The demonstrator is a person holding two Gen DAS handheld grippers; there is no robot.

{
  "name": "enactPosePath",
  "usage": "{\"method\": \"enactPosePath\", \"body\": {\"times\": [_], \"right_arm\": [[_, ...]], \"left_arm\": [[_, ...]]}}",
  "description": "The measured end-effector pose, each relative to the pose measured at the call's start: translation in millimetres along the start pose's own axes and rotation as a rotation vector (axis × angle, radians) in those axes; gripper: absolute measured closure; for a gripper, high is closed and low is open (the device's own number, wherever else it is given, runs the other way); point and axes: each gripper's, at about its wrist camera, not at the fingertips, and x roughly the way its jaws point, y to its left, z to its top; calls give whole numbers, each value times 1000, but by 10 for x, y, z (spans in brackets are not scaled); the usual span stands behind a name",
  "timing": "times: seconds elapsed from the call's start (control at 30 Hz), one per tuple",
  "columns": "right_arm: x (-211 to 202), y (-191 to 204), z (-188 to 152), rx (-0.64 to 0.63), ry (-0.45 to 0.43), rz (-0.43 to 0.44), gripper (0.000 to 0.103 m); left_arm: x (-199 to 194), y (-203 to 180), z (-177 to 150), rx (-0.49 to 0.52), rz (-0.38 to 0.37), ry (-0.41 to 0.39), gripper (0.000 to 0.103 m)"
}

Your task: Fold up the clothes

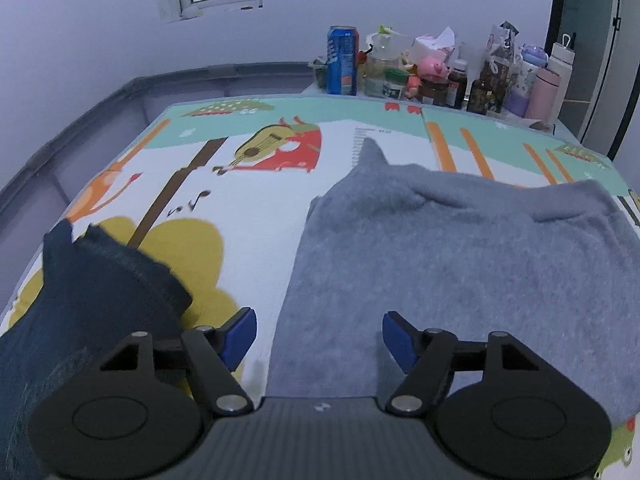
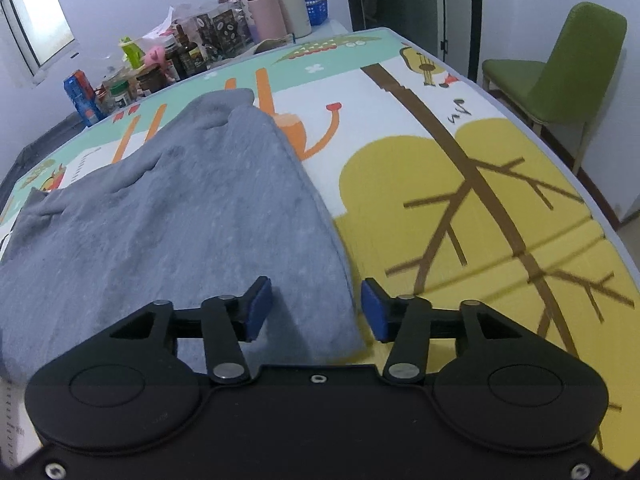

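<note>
As my left gripper (image 1: 319,336) looks out along its fingers, its blue pads stand wide apart with nothing between them; the grey garment (image 1: 460,248) lies straight ahead and off to my right, its near left edge running away from me just inside the left pad, so that this gripper straddles that edge; the cloth's long axis runs forward, away from the tool, toward two peaked corners at the far end; a dark denim piece (image 1: 92,300) sits close by on my left, apart from the grey one, with bare play mat (image 1: 256,208) between them; bottles and jars crowd the far edge, well beyond either cloth.

From my right gripper (image 2: 316,306), the jaws are likewise wide and hold nothing; the same grey garment (image 2: 168,216) spreads ahead and to my left, and its near right corner (image 2: 344,332) lies between the pads, nearer the right one; its right edge runs forward and leftward from there; yellow tree print lies to my right, a green chair (image 2: 560,64) beyond the mat.

I judge each tool sits at its own near corner, equally close; whether this cloth is spread for folding or already doubled over I cannot settle.
</note>
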Motion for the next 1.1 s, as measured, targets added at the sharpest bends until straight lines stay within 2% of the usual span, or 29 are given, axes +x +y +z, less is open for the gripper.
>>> {"method": "enactPosePath", "body": {"times": [0.13, 0.27, 0.3, 0.4, 0.47, 0.5, 0.67, 0.83, 0.97, 1.1], "right_arm": [[-9, -3, -109, 4, 23, 6, 51], [-7, 24, -179, -4, 16, -2, 49], [-6, 31, -196, -6, 14, -3, 49], [-1, 44, -245, -8, 7, -9, 49], [12, 52, -270, -11, 13, -16, 52], [18, 57, -279, -15, 15, -23, 58], [22, 27, -319, 17, 11, -36, 66], [5, 39, -348, 1, 1, -49, 72], [-2, 49, -348, 5, -3, -60, 75], [-21, 65, -353, -6, -5, -68, 78]], "left_arm": [[-10, 38, -113, -9, 12, 14, 26], [-3, 80, -177, -39, 47, 12, 16], [4, 97, -188, -50, 44, 15, 13], [62, 139, -209, -85, 15, 39, 11], [111, 168, -211, -119, -9, 57, 11], [141, 174, -214, -136, -19, 67, 11], [267, 155, -248, -178, -61, 113, 11], [342, 59, -299, -145, -66, 150, 19], [344, 13, -310, -127, -67, 162, 36], [303, -40, -290, -105, -50, 172, 47]]}}
